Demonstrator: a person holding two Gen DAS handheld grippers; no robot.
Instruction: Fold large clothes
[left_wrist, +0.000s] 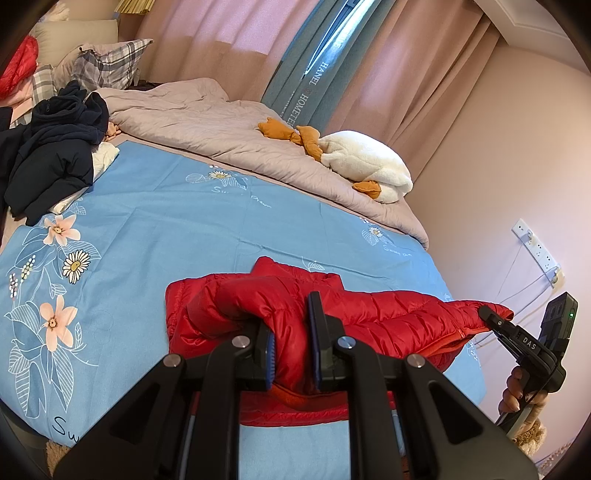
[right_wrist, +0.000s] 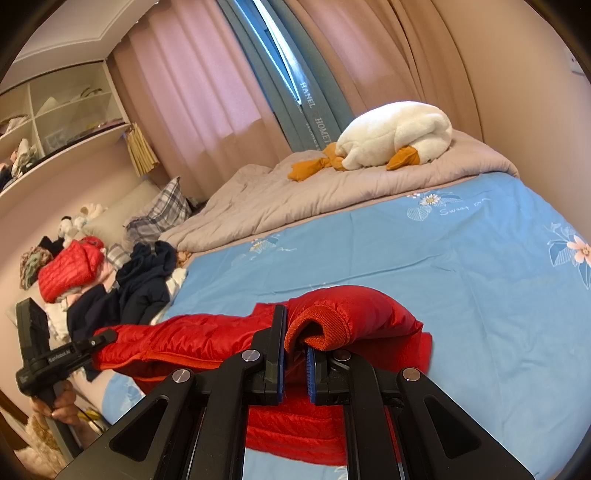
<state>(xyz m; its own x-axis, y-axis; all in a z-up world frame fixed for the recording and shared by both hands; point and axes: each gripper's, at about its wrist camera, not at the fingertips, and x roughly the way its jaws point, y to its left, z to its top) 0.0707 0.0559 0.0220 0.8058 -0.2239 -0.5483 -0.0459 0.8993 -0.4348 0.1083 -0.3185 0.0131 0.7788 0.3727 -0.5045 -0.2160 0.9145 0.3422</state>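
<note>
Left wrist, red jacket (left_wrist: 388, 310) hem hidden behind jaws

A red quilted jacket (left_wrist: 369, 314) lies on a sky-blue floral sheet (left_wrist: 184, 240) beside a grey-beige quilt (left_wrist: 221, 125).

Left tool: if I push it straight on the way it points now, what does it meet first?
The left tool is already shut on the red puffer jacket, so the jacket's bunched padding comes first. Beyond that, probably the blue floral bed cover; depth is hard to judge through the fisheye.
</note>
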